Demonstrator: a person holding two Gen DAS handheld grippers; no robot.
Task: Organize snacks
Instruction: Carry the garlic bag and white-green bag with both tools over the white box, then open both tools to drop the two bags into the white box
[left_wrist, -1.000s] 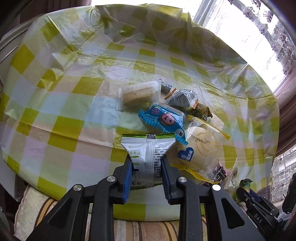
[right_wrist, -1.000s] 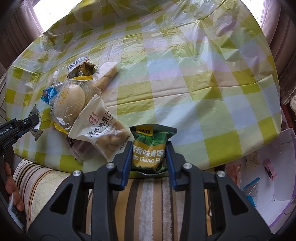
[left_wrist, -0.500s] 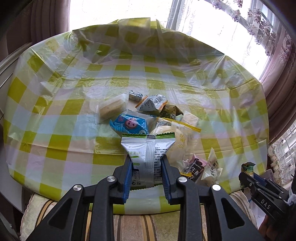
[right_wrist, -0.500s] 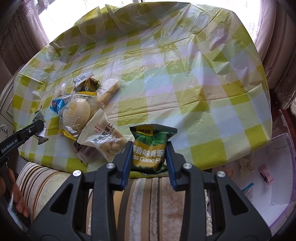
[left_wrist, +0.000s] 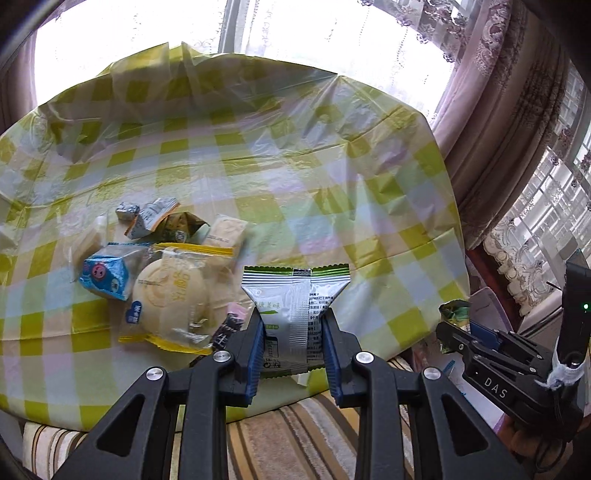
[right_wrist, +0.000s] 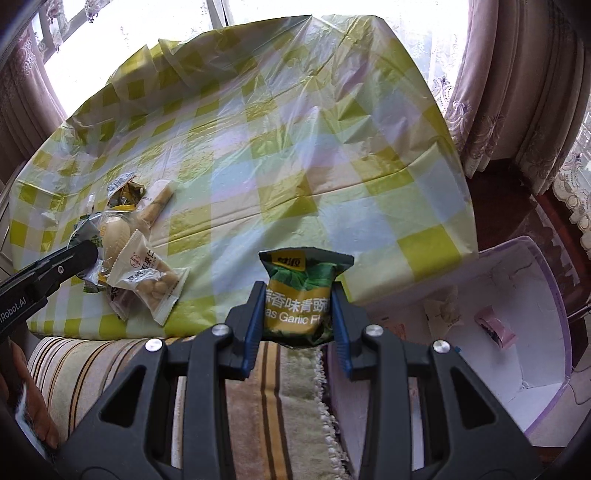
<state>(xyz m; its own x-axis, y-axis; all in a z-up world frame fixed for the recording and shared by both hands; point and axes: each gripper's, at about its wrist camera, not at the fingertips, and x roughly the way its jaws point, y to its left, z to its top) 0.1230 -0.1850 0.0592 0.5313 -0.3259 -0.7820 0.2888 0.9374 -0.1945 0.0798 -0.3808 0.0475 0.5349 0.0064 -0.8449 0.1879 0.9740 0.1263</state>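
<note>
My left gripper (left_wrist: 294, 328) is shut on a white and green snack packet (left_wrist: 295, 306), held above the table's near edge. My right gripper (right_wrist: 299, 310) is shut on a green and yellow garlic pea bag (right_wrist: 300, 295), held off the table's front right corner. A pile of snacks lies on the checked tablecloth (left_wrist: 258, 166): a round bun in a yellow-edged wrapper (left_wrist: 170, 291), a blue packet with a pink face (left_wrist: 105, 275) and several small packets. In the right wrist view the pile includes a white nut packet (right_wrist: 147, 284).
A white box with a purple rim (right_wrist: 480, 314) sits low to the right of the table, holding a pink packet (right_wrist: 493, 328) and a pale one. A striped cushion (right_wrist: 110, 362) lies below the table's near edge. Curtains and windows stand behind.
Both grippers have pulled back and swung right with their packets. The snack pile now sits further left in both views, and the white box shows more fully.
</note>
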